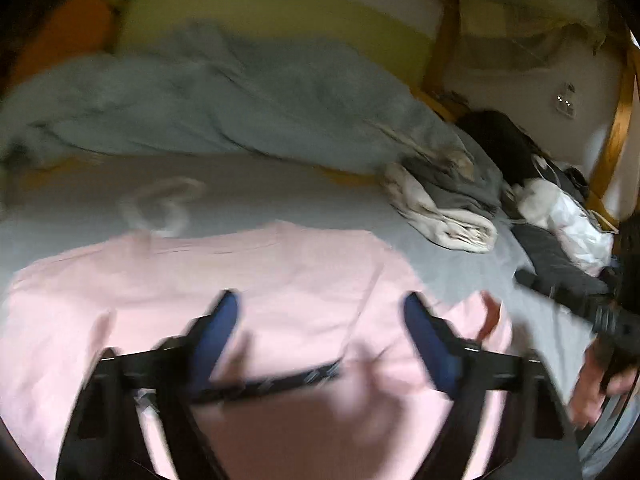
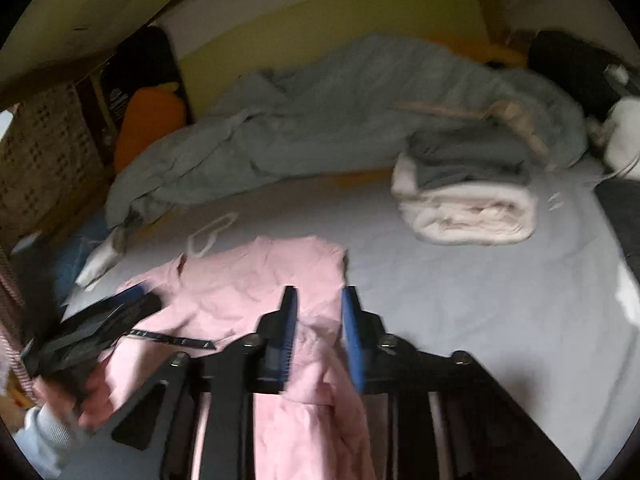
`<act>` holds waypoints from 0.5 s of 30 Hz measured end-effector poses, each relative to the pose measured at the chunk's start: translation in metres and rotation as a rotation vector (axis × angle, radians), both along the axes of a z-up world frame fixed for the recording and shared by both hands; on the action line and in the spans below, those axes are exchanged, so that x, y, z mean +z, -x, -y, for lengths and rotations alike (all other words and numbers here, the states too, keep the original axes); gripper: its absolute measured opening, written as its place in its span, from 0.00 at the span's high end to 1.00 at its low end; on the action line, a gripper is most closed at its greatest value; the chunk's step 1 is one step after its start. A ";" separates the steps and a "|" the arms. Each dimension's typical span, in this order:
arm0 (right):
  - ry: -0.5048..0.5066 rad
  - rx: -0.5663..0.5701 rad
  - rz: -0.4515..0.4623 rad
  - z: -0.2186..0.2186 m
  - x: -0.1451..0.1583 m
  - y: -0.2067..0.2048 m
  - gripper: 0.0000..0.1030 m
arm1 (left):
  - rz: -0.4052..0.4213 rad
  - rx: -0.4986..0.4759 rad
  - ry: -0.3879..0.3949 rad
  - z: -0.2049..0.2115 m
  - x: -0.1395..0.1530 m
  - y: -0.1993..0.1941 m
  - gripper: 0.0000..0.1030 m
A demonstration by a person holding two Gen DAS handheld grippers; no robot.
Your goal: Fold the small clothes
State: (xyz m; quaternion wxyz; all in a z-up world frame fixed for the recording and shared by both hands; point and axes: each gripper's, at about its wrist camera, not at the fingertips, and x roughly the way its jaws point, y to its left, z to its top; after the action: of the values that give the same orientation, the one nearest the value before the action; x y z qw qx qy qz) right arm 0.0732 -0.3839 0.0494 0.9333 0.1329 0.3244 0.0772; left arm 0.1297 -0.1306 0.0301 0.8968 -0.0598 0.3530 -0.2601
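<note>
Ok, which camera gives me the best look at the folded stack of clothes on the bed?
The right wrist view: the folded stack sits whole and fairly large, a grey piece on a cream one, apart from the pink garment. The left wrist view shows the stack smaller, blurred, crowded by dark clutter.

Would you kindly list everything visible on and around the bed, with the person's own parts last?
pink garment: one, pink, spread on the sheet's near side
sheet: one, pale grey, covering the bed
folded stack: one, grey on cream, far right
duvet: one, blue-grey, bunched at the far edge
orange cushion: one, orange, far left
left gripper: one, black with blue pads, open above the garment
right gripper: one, same colours, narrowly apart over the garment's edge
</note>
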 end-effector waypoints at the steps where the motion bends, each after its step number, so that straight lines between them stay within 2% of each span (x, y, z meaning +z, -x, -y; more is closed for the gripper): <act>1: -0.029 0.024 -0.034 0.000 -0.007 -0.004 0.80 | -0.061 -0.040 0.016 0.011 -0.004 -0.018 0.52; 2: -0.039 0.037 -0.053 0.000 -0.012 -0.004 0.80 | -0.130 -0.073 0.038 0.022 -0.010 -0.035 0.57; 3: -0.027 0.043 -0.078 -0.004 -0.017 -0.007 0.80 | -0.183 -0.078 0.047 0.034 -0.016 -0.051 0.65; 5: 0.023 0.062 -0.133 -0.012 -0.030 -0.002 0.80 | -0.244 -0.093 0.026 0.059 -0.025 -0.074 0.65; 9: 0.035 0.138 -0.199 -0.026 -0.045 0.011 0.80 | -0.368 -0.222 -0.019 0.104 -0.045 -0.101 0.64; 12: 0.005 0.163 -0.257 -0.028 -0.053 0.014 0.80 | -0.414 -0.282 0.015 0.121 -0.049 -0.108 0.65; 14: -0.037 0.184 -0.279 -0.027 -0.054 0.019 0.80 | -0.381 -0.261 -0.012 0.126 -0.048 -0.109 1.00; 15: -0.048 0.196 -0.289 -0.028 -0.056 0.022 0.80 | -0.345 -0.252 -0.029 0.127 -0.045 -0.111 1.00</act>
State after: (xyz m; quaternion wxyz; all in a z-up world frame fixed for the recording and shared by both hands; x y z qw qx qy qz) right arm 0.0514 -0.3563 -0.0070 0.8616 0.1327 0.4645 0.1556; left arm 0.2403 -0.2572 -0.0144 0.7841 -0.0461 0.5098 -0.3509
